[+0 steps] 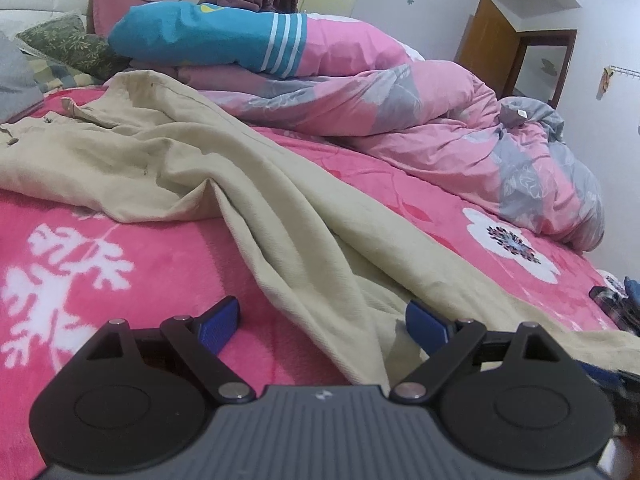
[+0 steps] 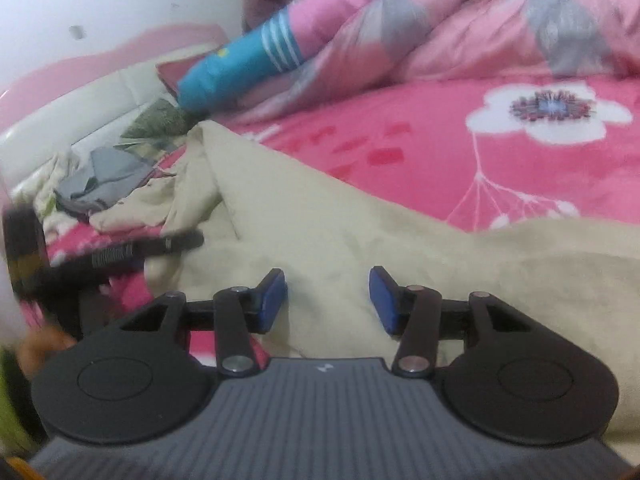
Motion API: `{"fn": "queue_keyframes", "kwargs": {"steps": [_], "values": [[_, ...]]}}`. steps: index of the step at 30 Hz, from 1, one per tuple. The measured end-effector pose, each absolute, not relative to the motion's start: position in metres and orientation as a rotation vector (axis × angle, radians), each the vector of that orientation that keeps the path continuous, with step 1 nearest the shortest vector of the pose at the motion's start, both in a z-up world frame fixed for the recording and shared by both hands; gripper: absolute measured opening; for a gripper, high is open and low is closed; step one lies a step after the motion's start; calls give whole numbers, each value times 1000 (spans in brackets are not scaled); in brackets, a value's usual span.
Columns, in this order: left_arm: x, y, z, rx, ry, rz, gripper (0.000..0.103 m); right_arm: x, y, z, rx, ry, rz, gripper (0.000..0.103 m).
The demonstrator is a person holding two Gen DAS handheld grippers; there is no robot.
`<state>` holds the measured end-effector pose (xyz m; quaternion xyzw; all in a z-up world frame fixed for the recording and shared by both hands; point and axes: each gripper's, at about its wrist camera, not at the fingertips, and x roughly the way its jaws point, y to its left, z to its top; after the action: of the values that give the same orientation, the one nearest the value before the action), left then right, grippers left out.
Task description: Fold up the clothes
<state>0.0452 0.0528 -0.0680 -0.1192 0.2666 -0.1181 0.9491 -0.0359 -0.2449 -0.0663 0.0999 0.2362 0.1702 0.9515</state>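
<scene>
Beige trousers (image 1: pixel 224 168) sprawled on pink blanket (image 1: pixel 100 264) — no containers visible.

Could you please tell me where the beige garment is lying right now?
The beige garment is spread across the pink floral blanket, running from upper left to lower right in the left wrist view, on the near side of the pink-and-grey duvet.

White walls (image 1: pixel 600 128) (wooden door (image 1: pixel 486 44))

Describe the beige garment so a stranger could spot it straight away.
Start at the bed's bright pink flowered fleece blanket. Across it sprawls the crumpled beige cotton garment, running towards the open left gripper. It is the only plain, pale piece; the bunched quilt behind is pink with grey leaves.
</scene>
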Motion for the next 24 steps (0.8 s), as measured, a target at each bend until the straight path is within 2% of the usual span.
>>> {"fn": "queue_keyframes", "kwargs": {"steps": [5,11,14,17,19,24], "values": [[46,51,-67,-231,548,-237,92,-59,-228,-72,37,396,373,53],[45,43,-66,-182,557,-220,93,-69,-237,-72,68,340,445,53],[44,48,-66,-209,548,-220,93,-78,-239,-70,111,329,537,49],[44,51,-66,-227,544,-228,93,-90,-222,-73,78,365,598,40],[44,54,-66,-243,540,-233,93,-100,-209,-76,23,390,578,38],[43,63,-67,-301,530,-247,88,-117,-219,-62,133,445,561,37]]}}
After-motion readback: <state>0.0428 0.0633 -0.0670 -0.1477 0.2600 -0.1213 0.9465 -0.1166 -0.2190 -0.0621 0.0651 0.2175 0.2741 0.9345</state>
